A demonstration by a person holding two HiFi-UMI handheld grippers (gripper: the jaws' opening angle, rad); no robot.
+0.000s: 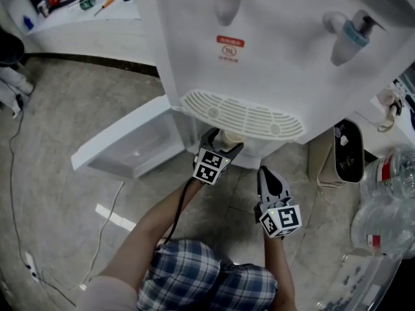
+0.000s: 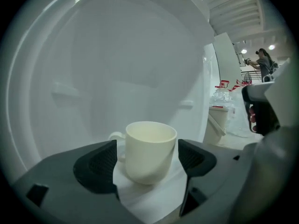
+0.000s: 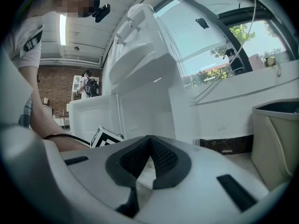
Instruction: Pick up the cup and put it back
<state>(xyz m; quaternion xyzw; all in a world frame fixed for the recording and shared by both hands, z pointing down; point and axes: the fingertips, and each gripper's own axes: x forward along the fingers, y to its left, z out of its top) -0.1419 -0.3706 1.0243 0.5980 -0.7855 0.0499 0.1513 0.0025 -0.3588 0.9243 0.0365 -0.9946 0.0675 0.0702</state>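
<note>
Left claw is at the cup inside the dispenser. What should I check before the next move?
1. Cup between the left claw pads: ok.
2. Pads closed on the cup: not ok, a gap shows on the handle side.
3. Cup upright on the shelf: ok.
4. Handle free of the near pad: cannot tell.
5. Right claw shut, empty, away from the cup: ok.
6. Door open: ok.
</note>
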